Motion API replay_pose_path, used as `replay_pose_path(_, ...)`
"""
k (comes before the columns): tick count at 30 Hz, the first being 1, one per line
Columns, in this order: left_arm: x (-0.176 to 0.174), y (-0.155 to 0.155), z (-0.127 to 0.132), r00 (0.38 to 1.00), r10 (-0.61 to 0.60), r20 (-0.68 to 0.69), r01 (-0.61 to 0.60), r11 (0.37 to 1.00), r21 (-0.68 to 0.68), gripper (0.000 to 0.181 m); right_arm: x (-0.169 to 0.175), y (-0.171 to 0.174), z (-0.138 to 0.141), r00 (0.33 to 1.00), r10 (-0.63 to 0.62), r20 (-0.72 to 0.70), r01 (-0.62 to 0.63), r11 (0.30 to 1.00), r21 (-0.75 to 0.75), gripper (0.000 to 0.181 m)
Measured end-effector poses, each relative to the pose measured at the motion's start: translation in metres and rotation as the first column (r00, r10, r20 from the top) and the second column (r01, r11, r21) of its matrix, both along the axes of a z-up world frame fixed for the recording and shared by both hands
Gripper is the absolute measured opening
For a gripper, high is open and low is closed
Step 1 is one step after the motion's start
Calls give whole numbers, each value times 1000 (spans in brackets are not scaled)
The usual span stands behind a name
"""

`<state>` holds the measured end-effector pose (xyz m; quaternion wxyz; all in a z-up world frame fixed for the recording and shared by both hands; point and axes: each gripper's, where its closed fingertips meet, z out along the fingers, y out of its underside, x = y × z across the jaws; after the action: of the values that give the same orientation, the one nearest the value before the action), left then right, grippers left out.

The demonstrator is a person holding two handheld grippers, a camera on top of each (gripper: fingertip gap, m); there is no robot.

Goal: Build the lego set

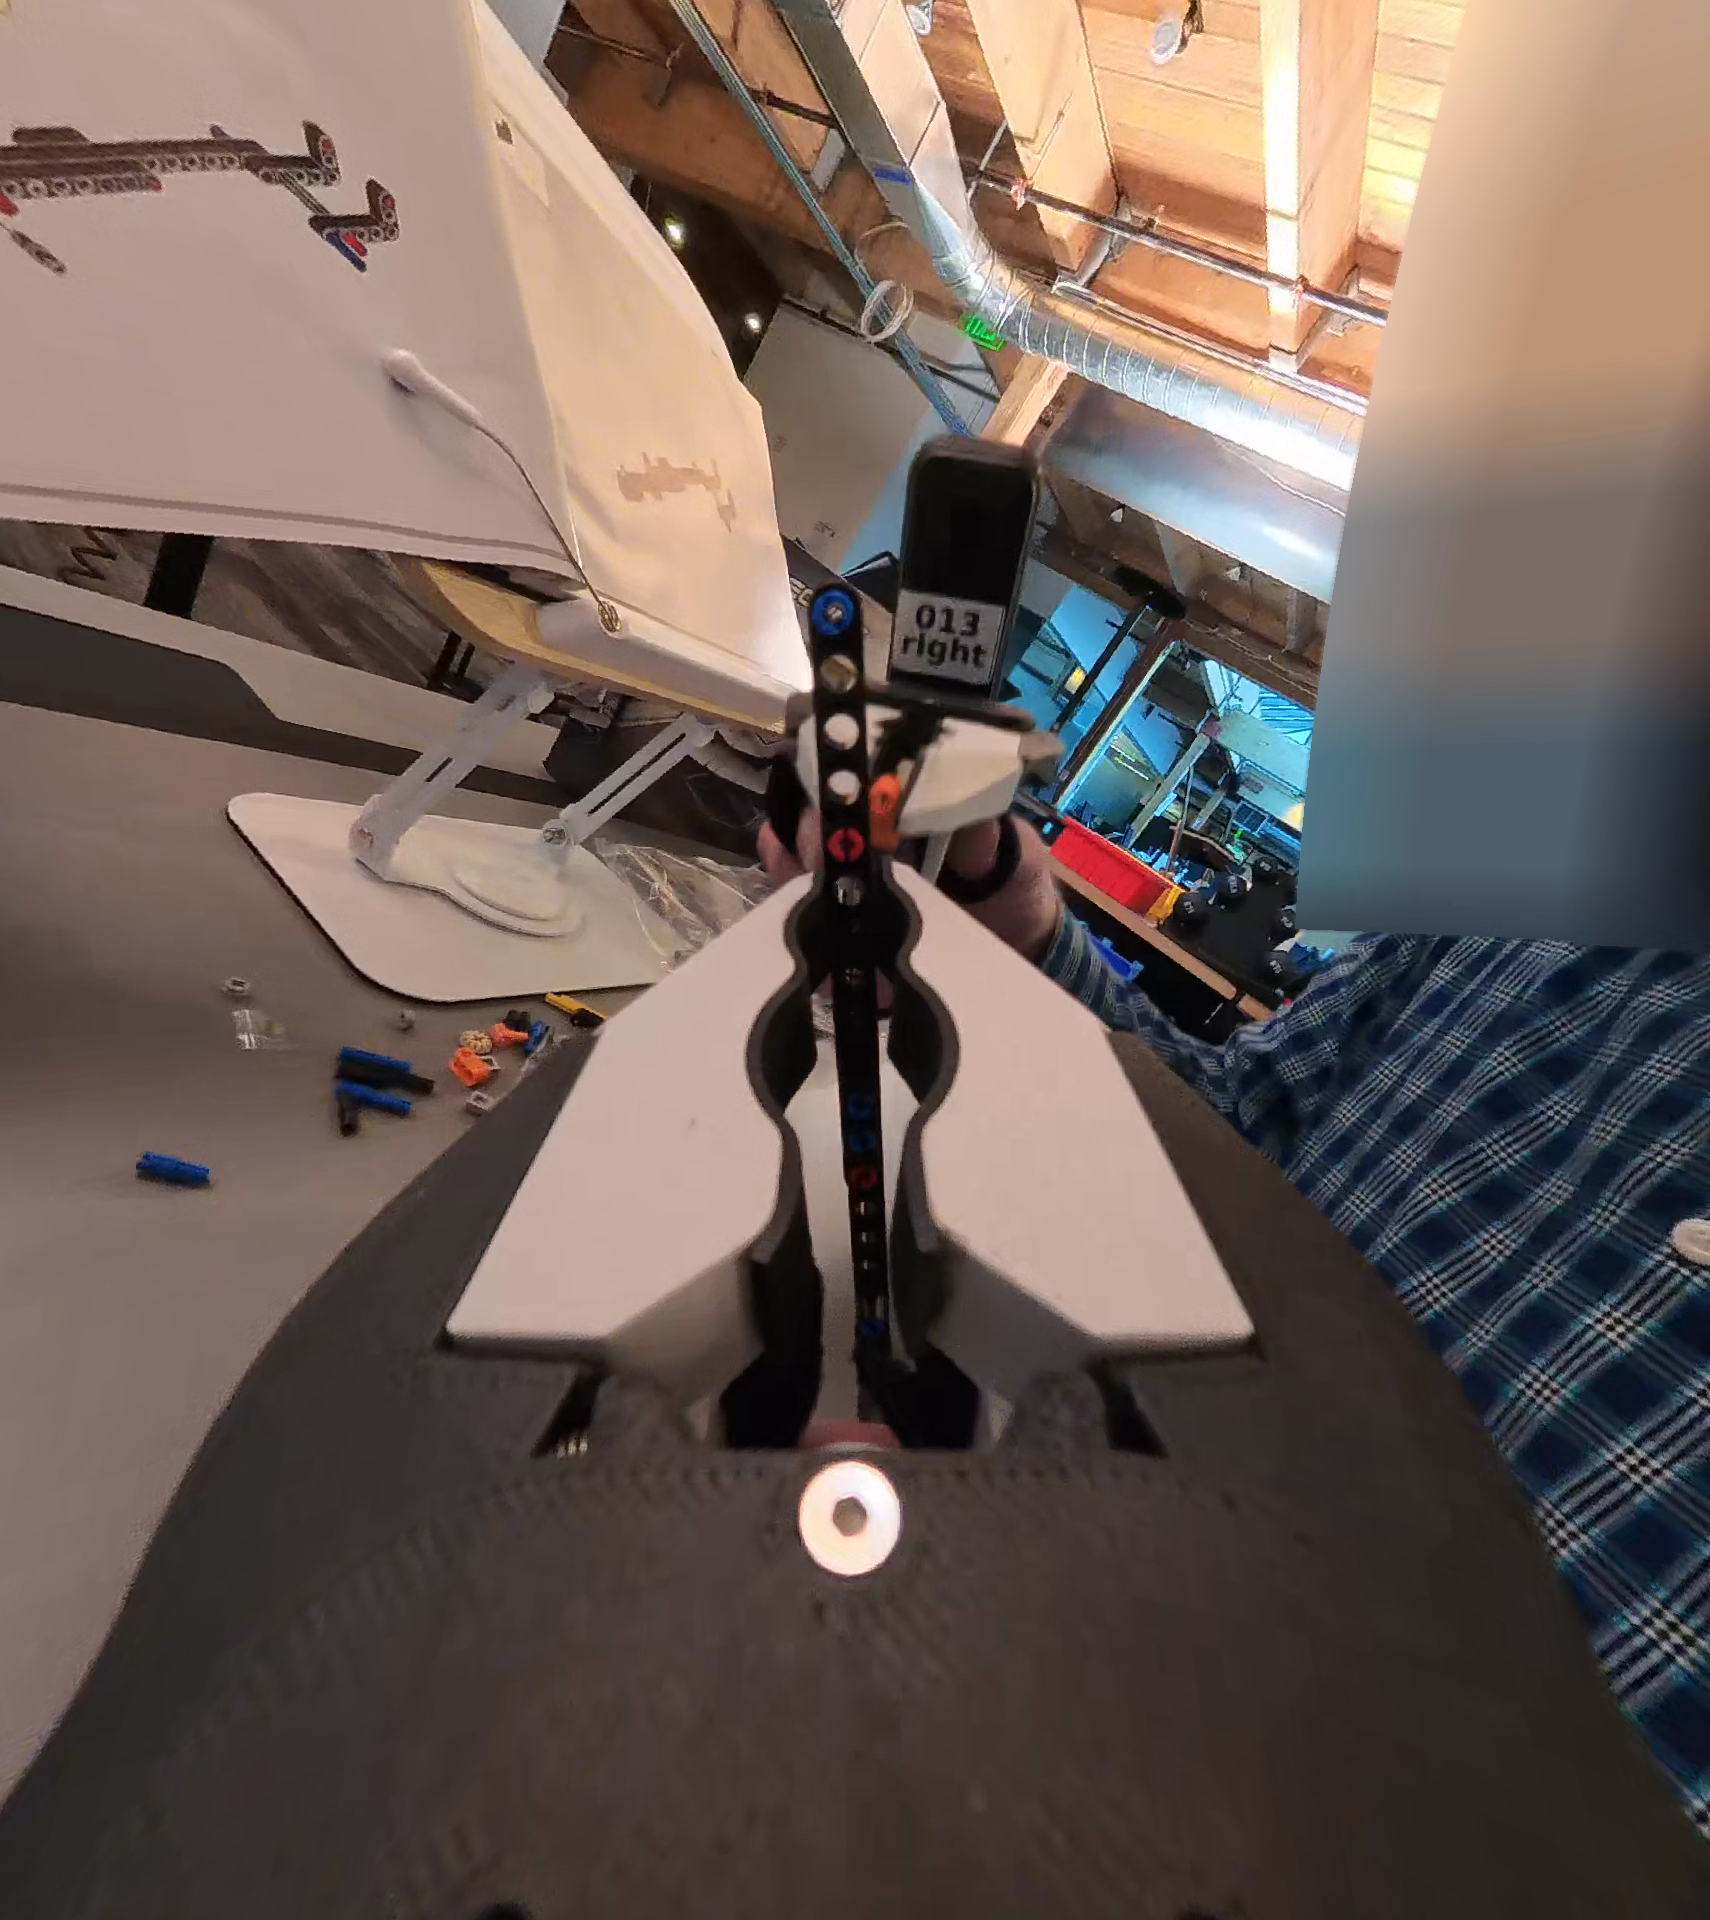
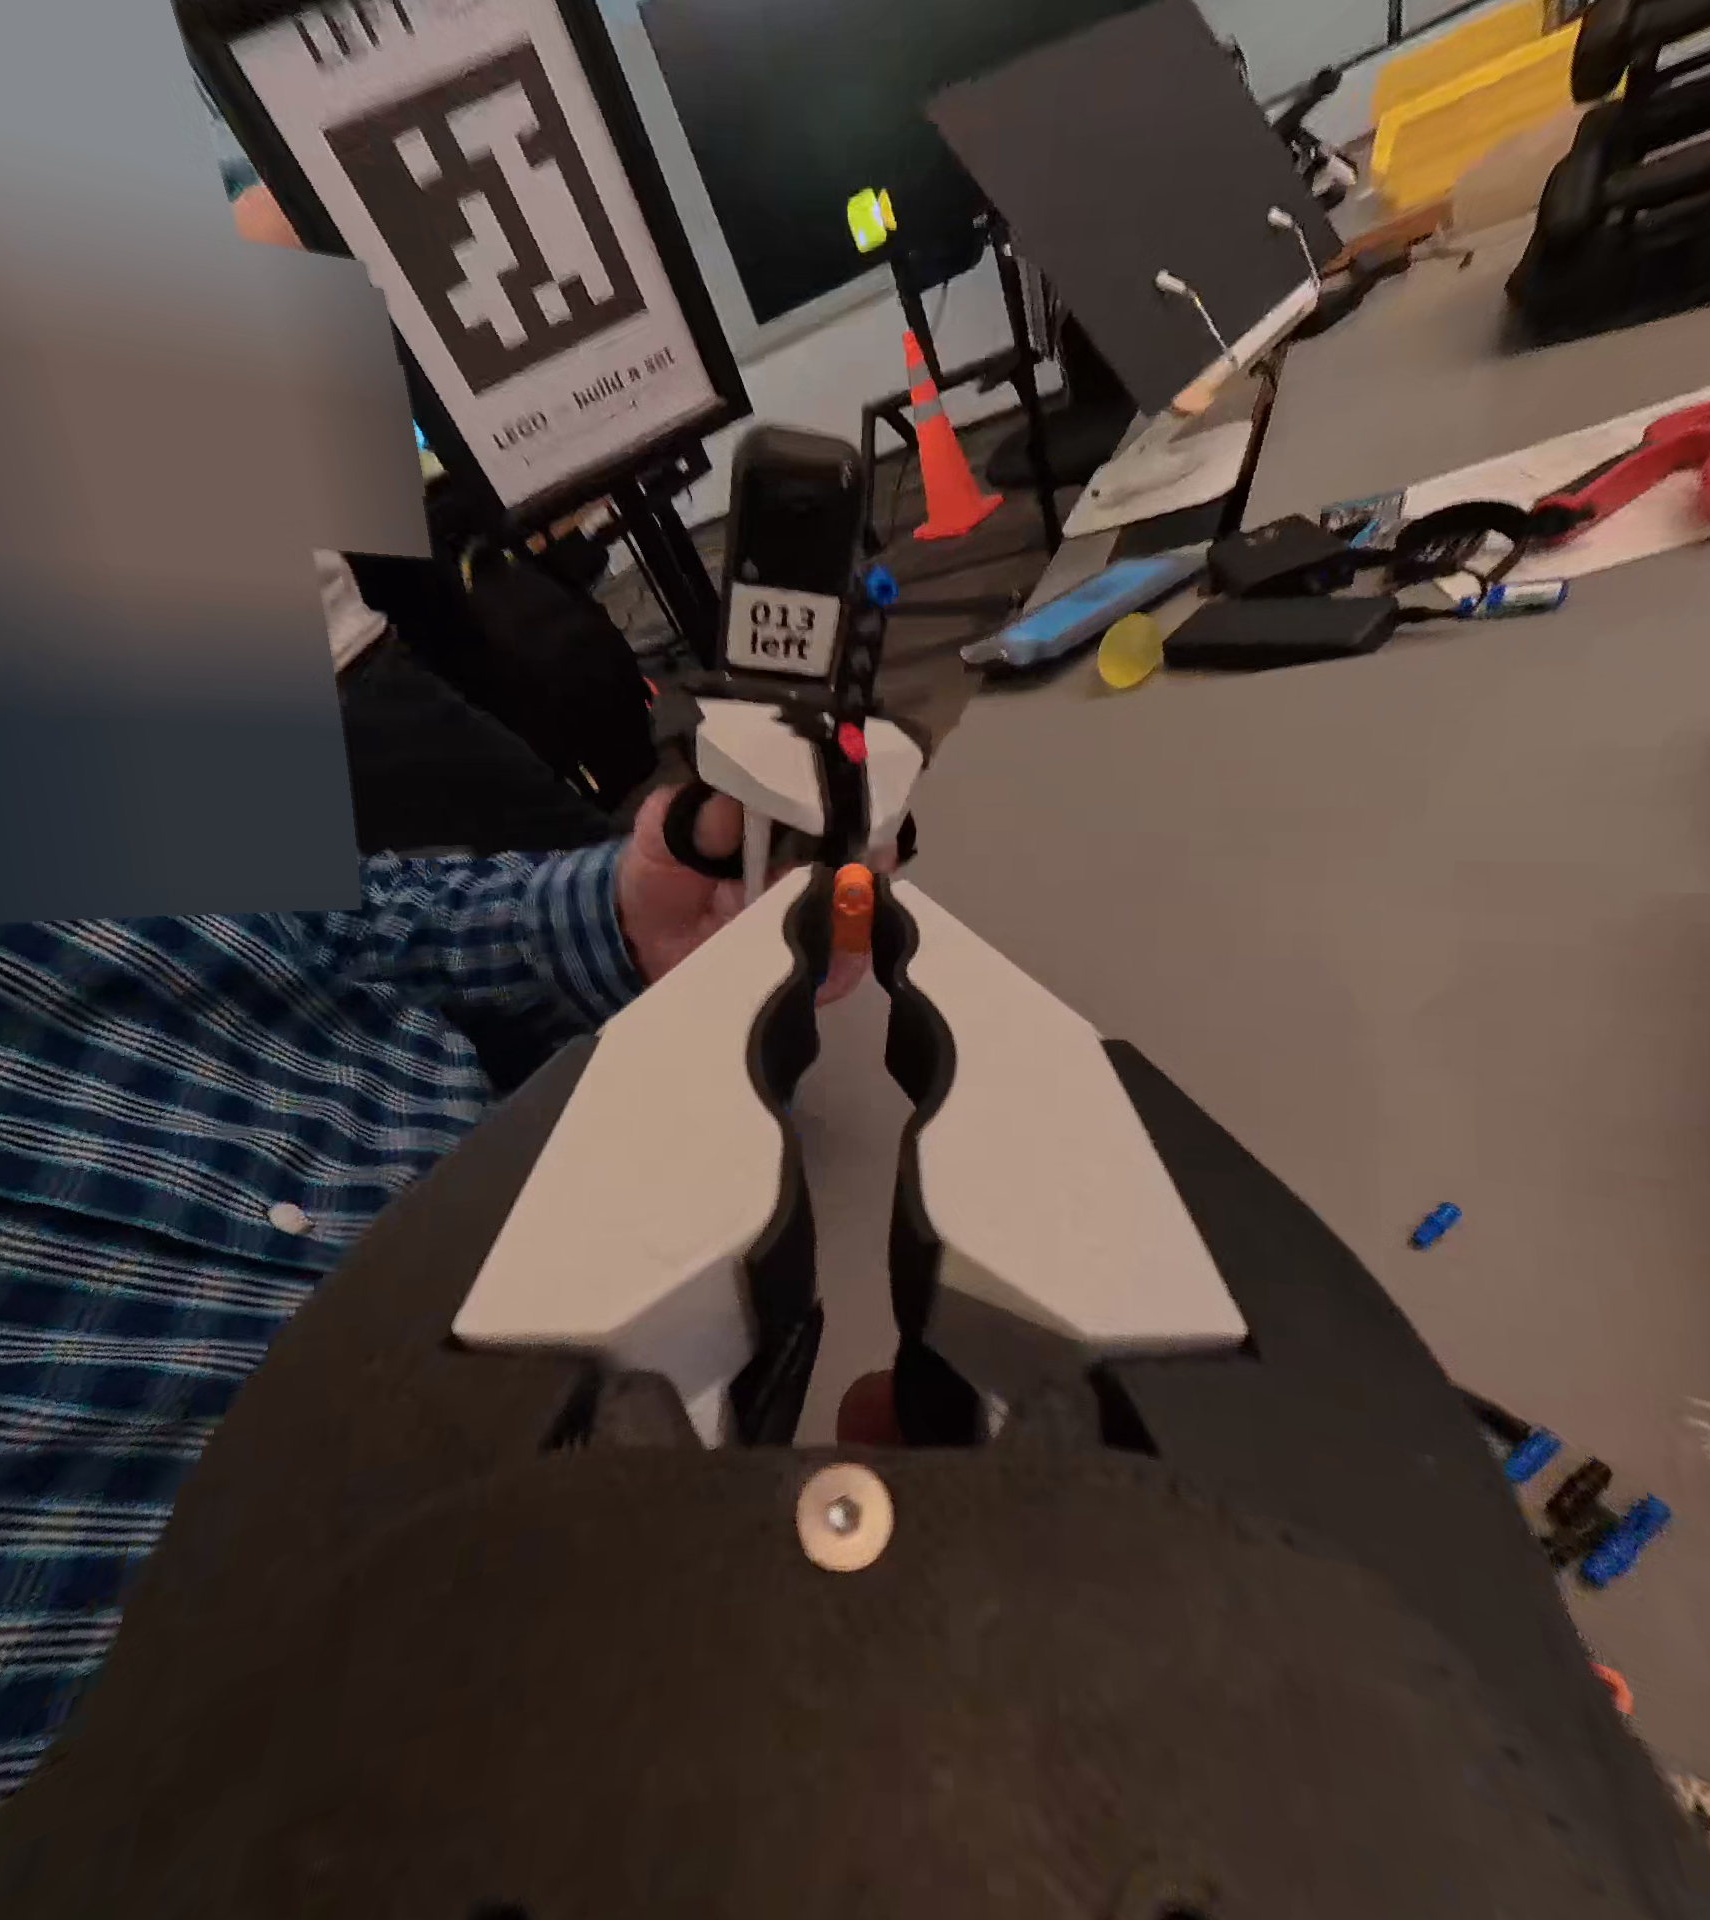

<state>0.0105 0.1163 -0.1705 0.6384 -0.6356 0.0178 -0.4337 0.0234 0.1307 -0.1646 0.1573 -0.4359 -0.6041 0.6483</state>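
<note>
Left gripper (image 1: pixel 849 914) jaws clamped on black beam (image 1: pixel 843 748); right gripper (image 2: pixel 851 914) jaws pinching orange pin (image 2: pixel 852 906).

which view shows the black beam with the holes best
The left wrist view: the black beam runs up between the left gripper fingers, side on, holes and blue, red pins plain. In the right wrist view it is edge on, mostly hidden behind the orange pin held by the right gripper.

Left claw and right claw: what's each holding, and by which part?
Left claw grips the black beam along its lower length; the upper holes stick out. Right claw pinches the orange pin by its rear end.
</note>
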Motion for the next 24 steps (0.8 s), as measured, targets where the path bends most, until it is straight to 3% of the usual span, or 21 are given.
replay_pose_path(3, 5, 2, -6, 998, -38, 56, 40, 998, -38, 5, 4, 0, -25, 997, -4, 77, -1, 998, 61, 4)
replay_pose_path(5, 6, 5, -16, 998, -30, 59, 34, 997, -75, 5, 6, 0, -57, 984, -15, 177, -12, 988, 151, 5)
replay_pose_path(8, 5, 6, -26, 999, -25, 38, 30, 991, -128, 5, 13, 1, -110, 946, -58, 320, -55, 942, 332, 4)
replay_pose_path(13, 3, 7, -44, 999, -13, 48, 23, 976, -215, 5, 21, 11, -175, 888, -138, 439, -138, 830, 540, 9)
replay_pose_path(15, 3, 7, -48, 998, -16, 54, 27, 974, -227, 5, 23, 10, -186, 885, -140, 445, -174, 786, 594, 14)
replay_pose_path(19, 4, 8, -51, 998, -21, 52, 33, 970, -240, 5, 23, 10, -190, 877, -143, 458, -189, 775, 603, 29)
replay_pose_path(22, 4, 10, -53, 998, -24, 61, 38, 969, -243, 5, 22, 9, -183, 901, -122, 417, -180, 769, 614, 4)
replay_pose_path(24, 4, 10, -53, 997, -27, 72, 43, 969, -242, 5, 19, 18, -178, 918, -163, 362, -133, 734, 666, 0)
